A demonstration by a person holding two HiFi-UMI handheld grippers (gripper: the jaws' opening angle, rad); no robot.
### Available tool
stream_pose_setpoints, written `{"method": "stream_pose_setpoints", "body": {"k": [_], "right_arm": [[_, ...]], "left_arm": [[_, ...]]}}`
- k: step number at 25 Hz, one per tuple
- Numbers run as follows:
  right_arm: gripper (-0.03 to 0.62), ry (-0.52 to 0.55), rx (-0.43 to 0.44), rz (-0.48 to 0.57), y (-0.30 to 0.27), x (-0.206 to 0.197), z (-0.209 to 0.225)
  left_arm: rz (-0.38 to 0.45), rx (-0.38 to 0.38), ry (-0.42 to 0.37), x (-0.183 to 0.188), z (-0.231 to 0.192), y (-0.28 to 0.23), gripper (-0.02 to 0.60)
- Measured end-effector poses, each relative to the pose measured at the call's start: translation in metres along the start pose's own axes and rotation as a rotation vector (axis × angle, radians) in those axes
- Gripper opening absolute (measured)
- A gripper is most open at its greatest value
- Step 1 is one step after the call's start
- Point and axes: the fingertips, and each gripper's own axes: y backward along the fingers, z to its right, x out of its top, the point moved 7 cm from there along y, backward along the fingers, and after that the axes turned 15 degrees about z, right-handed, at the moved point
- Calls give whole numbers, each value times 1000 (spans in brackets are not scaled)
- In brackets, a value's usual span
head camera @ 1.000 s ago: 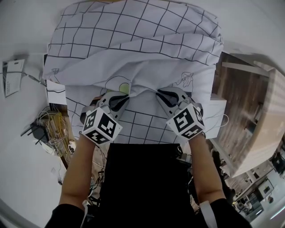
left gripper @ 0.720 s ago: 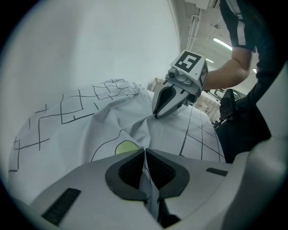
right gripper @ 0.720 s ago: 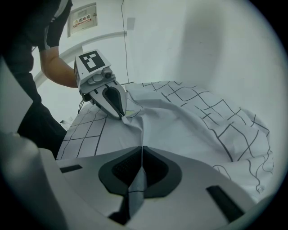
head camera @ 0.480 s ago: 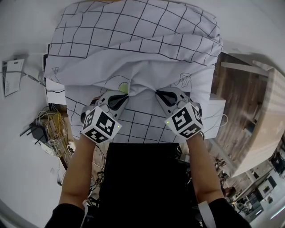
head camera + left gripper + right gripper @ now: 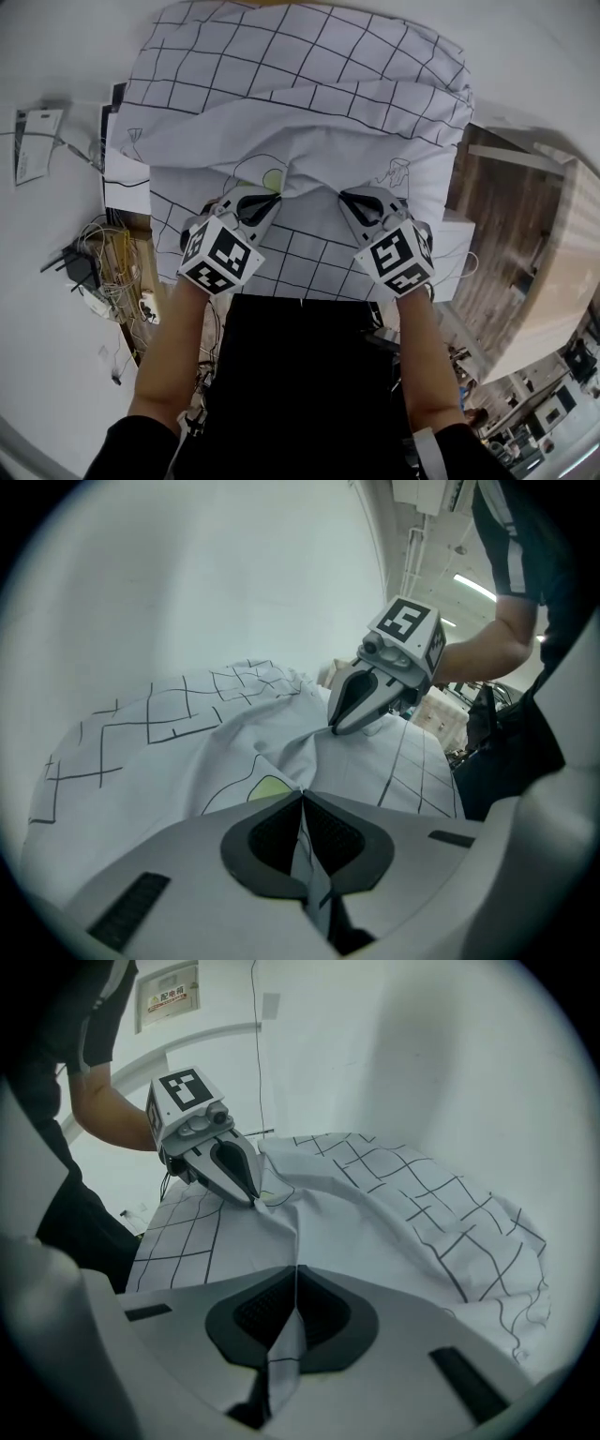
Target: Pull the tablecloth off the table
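Observation:
A white tablecloth [image 5: 300,103] with a black grid and small drawings covers the table, bunched into folds near me, its front hem hanging down. My left gripper [image 5: 265,203] is shut on a pinch of the tablecloth [image 5: 187,752] at the near edge, and the cloth runs between its closed jaws. My right gripper [image 5: 344,201] is shut on another pinch of the tablecloth [image 5: 394,1213] a little to the right. Each gripper view shows the other gripper: the right gripper [image 5: 334,729] and the left gripper [image 5: 255,1200], both biting the cloth.
The person's black trousers [image 5: 300,375] stand against the table's near edge. A tangle of cables [image 5: 112,281] lies on the floor at the left. A white paper sheet [image 5: 33,145] lies further left. Wooden boards [image 5: 506,225] stand at the right.
Both grippers have closed fully on the cloth, and the cloth sits a little differently in the head view. The folds near the grippers look more gathered.

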Motion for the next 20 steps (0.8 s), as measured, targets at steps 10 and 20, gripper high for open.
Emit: {"method": "stream_pose_setpoints", "body": {"k": [10,20], "right_arm": [[23,24,-39,10,26,37,-11],[23,7,-70,63,57,68,-13]], "left_arm": [[88,14,4,31,3,33,14],[135,27,-16,65,9,52,14]]}}
